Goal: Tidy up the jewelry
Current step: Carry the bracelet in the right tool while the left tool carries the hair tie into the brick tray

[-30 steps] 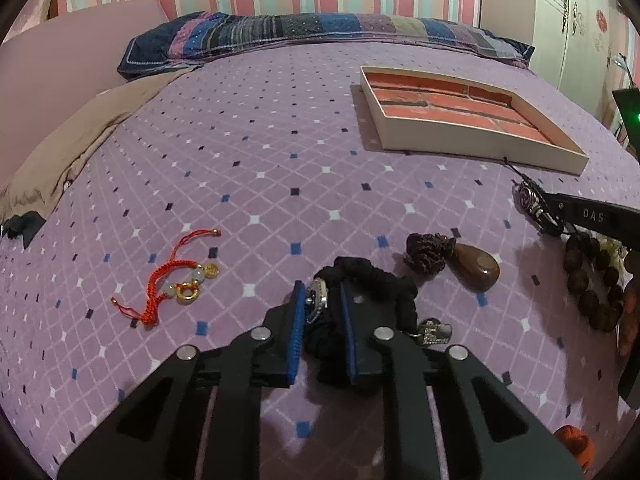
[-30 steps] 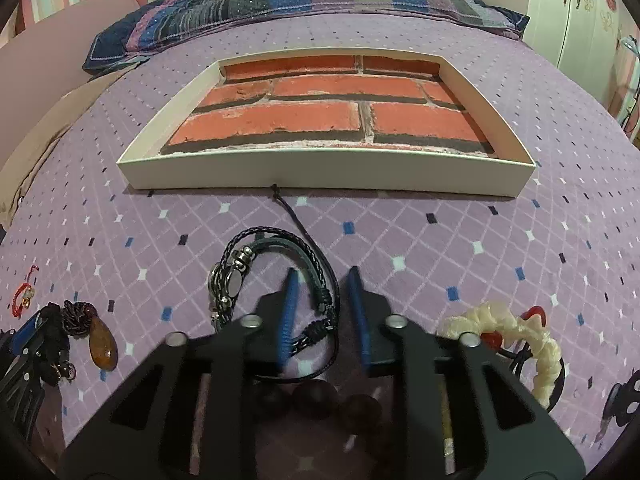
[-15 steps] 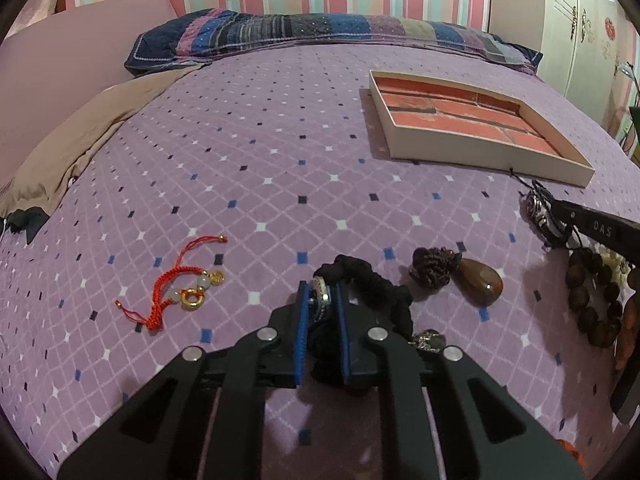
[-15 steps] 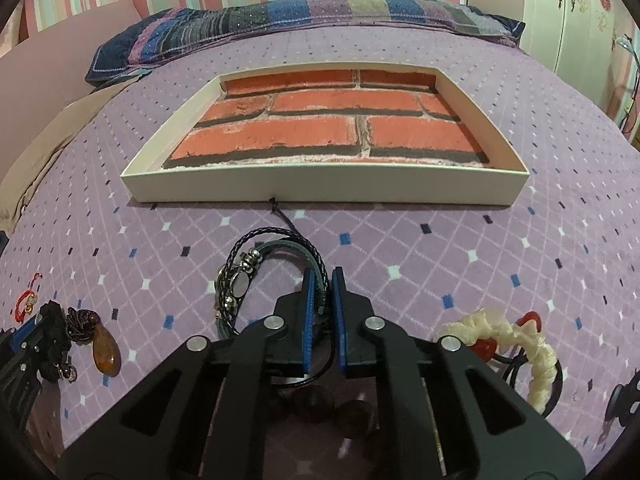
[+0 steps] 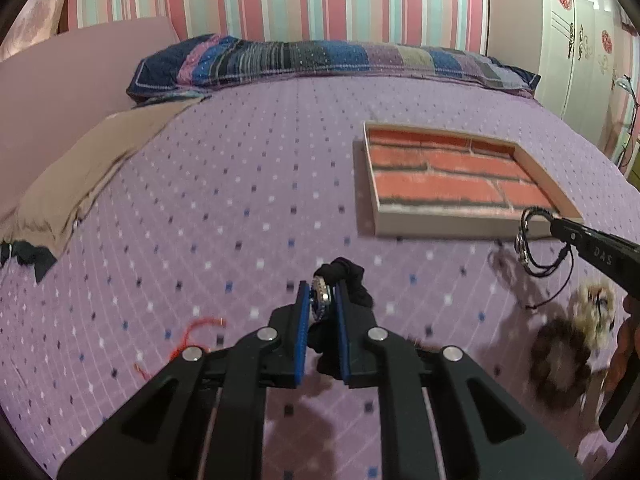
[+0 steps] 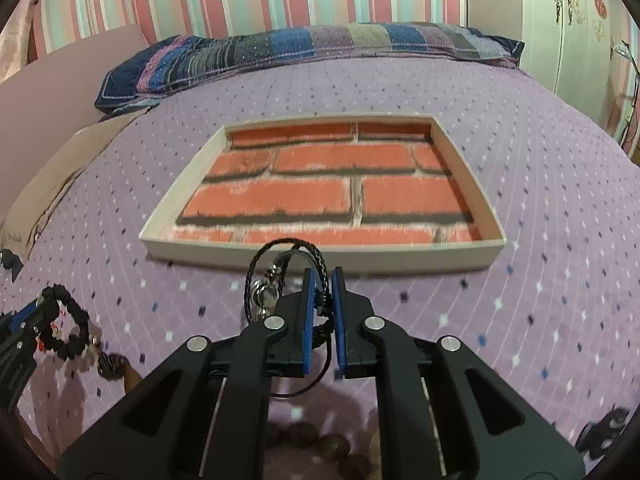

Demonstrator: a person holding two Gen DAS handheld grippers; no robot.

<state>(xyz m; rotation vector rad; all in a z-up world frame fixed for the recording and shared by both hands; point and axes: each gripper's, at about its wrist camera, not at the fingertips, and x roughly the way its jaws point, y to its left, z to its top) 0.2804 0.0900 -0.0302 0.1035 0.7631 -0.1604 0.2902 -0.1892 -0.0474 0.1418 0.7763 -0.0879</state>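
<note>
My left gripper (image 5: pixel 321 294) is shut on a black scrunchie bracelet (image 5: pixel 348 280) with a silver charm and holds it above the purple bedspread. It also shows at the left in the right wrist view (image 6: pixel 68 320). My right gripper (image 6: pixel 321 284) is shut on a black braided cord bracelet (image 6: pixel 280 276) with metal beads, lifted just in front of the white tray (image 6: pixel 320 254) with a brick-pattern floor. In the left wrist view the cord bracelet (image 5: pixel 528 240) hangs from the right gripper near the tray's (image 5: pixel 440 228) front edge.
A red string bracelet (image 5: pixel 192 336), a cream scrunchie (image 5: pixel 596 304) and dark wooden beads (image 5: pixel 560 360) lie on the bedspread. An amber pendant with a dark knot (image 6: pixel 114 366) lies at lower left. A striped pillow (image 6: pixel 304 52) lies behind the tray, a beige cloth (image 5: pixel 80 184) at left.
Both grippers closed on their bracelets and lifted them off the bedspread. The right gripper carried the cord bracelet toward the tray's front edge.
</note>
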